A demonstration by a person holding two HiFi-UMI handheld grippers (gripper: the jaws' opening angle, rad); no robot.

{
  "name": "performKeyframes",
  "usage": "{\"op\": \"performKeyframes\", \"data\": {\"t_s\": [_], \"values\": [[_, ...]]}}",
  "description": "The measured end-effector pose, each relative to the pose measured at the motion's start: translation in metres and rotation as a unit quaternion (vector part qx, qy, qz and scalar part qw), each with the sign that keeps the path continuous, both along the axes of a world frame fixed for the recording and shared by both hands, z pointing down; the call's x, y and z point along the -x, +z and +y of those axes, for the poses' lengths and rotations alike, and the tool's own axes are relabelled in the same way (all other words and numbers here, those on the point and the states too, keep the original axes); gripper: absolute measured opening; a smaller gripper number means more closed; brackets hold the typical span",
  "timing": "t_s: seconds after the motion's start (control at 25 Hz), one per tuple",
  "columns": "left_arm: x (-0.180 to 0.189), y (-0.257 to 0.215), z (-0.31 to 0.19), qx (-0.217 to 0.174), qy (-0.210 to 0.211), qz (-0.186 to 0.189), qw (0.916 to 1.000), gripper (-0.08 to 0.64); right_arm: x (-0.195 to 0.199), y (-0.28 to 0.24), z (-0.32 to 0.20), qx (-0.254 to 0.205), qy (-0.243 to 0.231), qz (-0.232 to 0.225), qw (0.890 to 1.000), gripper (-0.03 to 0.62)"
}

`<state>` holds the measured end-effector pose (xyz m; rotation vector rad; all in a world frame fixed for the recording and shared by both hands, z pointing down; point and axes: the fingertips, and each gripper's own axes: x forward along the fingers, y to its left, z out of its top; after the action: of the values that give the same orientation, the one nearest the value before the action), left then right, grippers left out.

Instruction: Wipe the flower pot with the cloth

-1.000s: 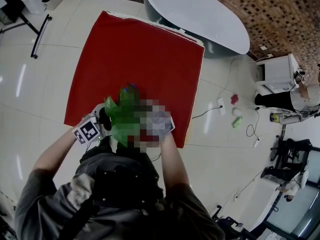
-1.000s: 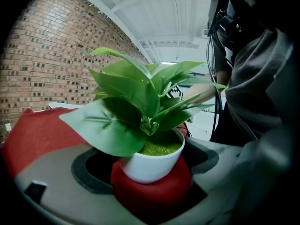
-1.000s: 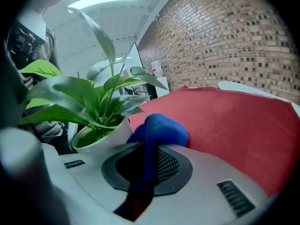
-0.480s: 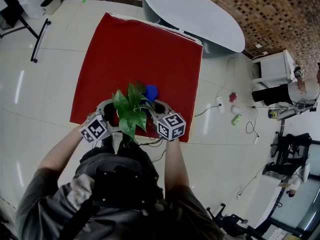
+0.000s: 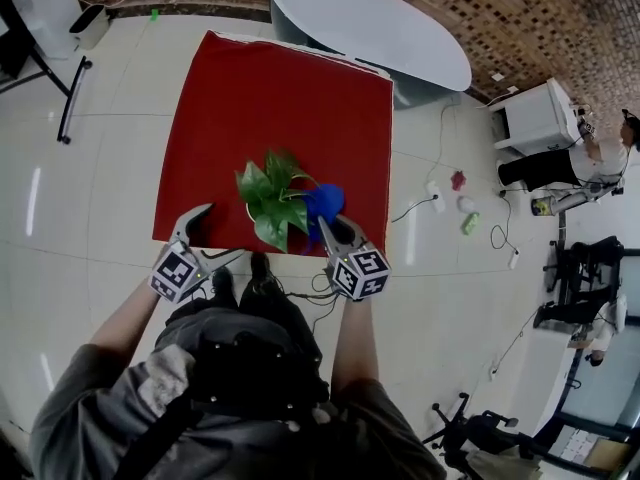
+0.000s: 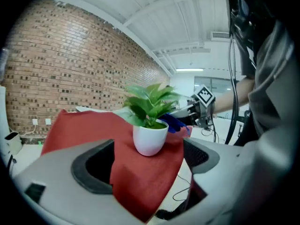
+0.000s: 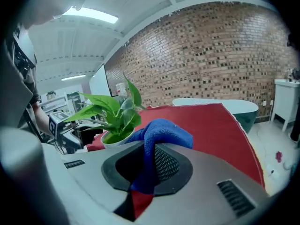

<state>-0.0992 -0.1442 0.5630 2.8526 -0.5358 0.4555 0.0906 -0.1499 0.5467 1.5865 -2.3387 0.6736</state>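
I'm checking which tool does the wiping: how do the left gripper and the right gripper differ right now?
The left gripper has its jaws apart and empty; the right gripper is shut on the blue cloth. The left gripper sits back from the white flower pot, which stands beyond its jaws, while the right gripper holds the cloth beside the pot. Both point toward the pot on the red mat.

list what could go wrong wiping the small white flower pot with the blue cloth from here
The left gripper is open and off the small white flower pot, so a push from the blue cloth in the right gripper may tip it.
The pot stands near the front edge of the red tablecloth; it might slide off.
The green leaves overhang the rim and could snag.
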Motion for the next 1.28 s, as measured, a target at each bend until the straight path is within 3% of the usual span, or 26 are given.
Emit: {"op": "performKeyframes", "data": {"t_s": [0.2, 0.28, 0.36, 0.44, 0.6, 0.88, 1.12, 1.28], "values": [[0.058, -0.067, 0.004, -0.035, -0.081, 0.069, 0.9938, 0.431, 0.003, -0.041, 0.049, -0.054, 0.055, 0.015, 0.997, 0.057], [0.066, -0.093, 0.026, -0.057, -0.094, 0.099, 0.9890, 0.275, -0.005, -0.058, 0.076, -0.078, 0.063, 0.024, 0.995, 0.057], [0.065, -0.117, 0.053, -0.082, -0.097, 0.118, 0.9848, 0.248, -0.018, -0.080, 0.103, -0.105, 0.069, 0.033, 0.992, 0.057], [0.064, -0.140, 0.073, -0.103, -0.098, 0.127, 0.9817, 0.137, -0.027, -0.105, 0.122, -0.129, 0.073, 0.040, 0.988, 0.057], [0.067, -0.171, 0.093, -0.125, -0.119, 0.136, 0.9756, 0.042, -0.030, -0.150, 0.140, -0.169, 0.078, 0.047, 0.981, 0.057], [0.064, -0.207, 0.164, -0.149, -0.161, 0.122, 0.9679, 0.028, -0.025, -0.203, 0.226, -0.226, 0.061, 0.020, 0.972, 0.057], [0.058, -0.239, 0.262, -0.141, -0.201, 0.134, 0.9601, 0.028, -0.026, -0.222, 0.336, -0.243, 0.028, 0.004, 0.970, 0.057], [0.056, -0.245, 0.279, -0.133, -0.220, 0.126, 0.9580, 0.028, -0.027, -0.218, 0.361, -0.247, 0.030, -0.010, 0.968, 0.057]]}}
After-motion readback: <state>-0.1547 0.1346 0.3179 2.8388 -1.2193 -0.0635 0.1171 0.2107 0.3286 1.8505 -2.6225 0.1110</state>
